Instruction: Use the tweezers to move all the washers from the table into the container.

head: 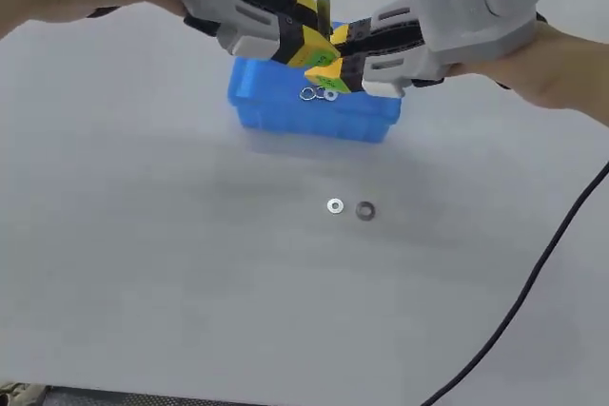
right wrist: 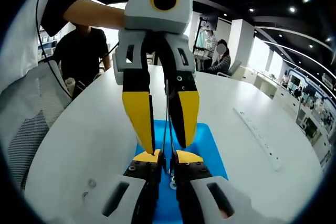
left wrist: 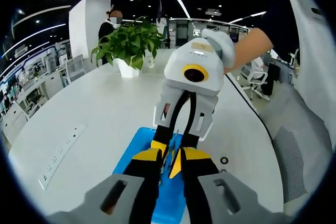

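Note:
A blue container point(head: 285, 111) stands at the back middle of the table, with washers point(head: 319, 94) lying inside. Above it my left gripper point(head: 306, 45) and right gripper point(head: 333, 62) meet tip to tip. Thin tweezers point(right wrist: 168, 124) stand upright between both pairs of jaws, tips down over the container point(right wrist: 207, 145). Each gripper's jaws are closed to a narrow gap on the tweezers. Two washers lie on the table nearer me: a bright one point(head: 335, 205) and a darker one point(head: 365, 211). A dark washer point(left wrist: 224, 160) shows beside the container point(left wrist: 131, 150).
A black cable point(head: 533, 273) runs along the right side of the white table point(head: 143, 263). A potted plant point(left wrist: 128, 43) stands at the table's far end and a power strip point(left wrist: 60, 150) lies along its edge. People sit at desks beyond.

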The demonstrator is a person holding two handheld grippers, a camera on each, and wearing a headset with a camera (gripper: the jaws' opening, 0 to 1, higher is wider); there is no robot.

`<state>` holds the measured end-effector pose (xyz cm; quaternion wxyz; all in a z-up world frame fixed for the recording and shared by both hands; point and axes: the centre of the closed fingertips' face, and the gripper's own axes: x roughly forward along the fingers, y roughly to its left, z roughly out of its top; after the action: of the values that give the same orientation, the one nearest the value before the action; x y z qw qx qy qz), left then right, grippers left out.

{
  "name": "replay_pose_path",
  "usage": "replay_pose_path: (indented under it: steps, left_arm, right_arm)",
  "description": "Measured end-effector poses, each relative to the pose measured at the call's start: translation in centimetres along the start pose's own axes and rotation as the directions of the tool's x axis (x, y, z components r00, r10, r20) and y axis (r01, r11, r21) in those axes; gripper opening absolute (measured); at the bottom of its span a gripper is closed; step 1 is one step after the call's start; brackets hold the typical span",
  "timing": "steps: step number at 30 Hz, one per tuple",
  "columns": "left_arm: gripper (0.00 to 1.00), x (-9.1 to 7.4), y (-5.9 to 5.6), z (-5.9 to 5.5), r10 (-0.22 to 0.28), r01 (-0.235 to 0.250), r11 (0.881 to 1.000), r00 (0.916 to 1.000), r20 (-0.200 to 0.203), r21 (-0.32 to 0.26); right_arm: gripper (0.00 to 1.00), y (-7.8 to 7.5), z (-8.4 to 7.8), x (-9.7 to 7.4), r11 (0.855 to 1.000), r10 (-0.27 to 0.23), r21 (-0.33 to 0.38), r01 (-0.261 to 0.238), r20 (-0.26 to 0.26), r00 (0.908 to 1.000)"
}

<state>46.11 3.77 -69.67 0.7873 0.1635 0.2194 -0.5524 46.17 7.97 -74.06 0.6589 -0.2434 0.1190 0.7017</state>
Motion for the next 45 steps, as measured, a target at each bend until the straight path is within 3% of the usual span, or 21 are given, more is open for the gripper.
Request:
replay_pose_path:
  steps: [10,20,29,45]
  left_arm:
    - [0.11,0.0,0.0,-0.3,-0.023,0.023,1.000,0.9995,-0.022,-0.003]
    - [0.10,0.0,0.2,0.3,-0.005,0.005,1.000,1.0000,-0.007,0.023]
    - [0.10,0.0,0.0,0.5,0.003,-0.002,0.999,0.9998,-0.018,0.042]
    - [0.09,-0.7,0.1,1.7,0.010,-0.011,0.998,0.9998,0.019,0.061]
  right_arm:
    - [0.10,0.4,0.0,0.1,1.000,0.008,0.000,-0.008,0.000,1.0000]
    - [0.09,0.6,0.8,-0.2,0.999,-0.004,0.032,0.004,0.023,0.9997]
    - [0.10,0.6,0.9,-0.2,1.000,-0.003,0.030,0.002,0.024,0.9997]
    - [0.10,0.4,0.7,-0.1,0.999,-0.005,0.038,0.005,0.022,0.9997]
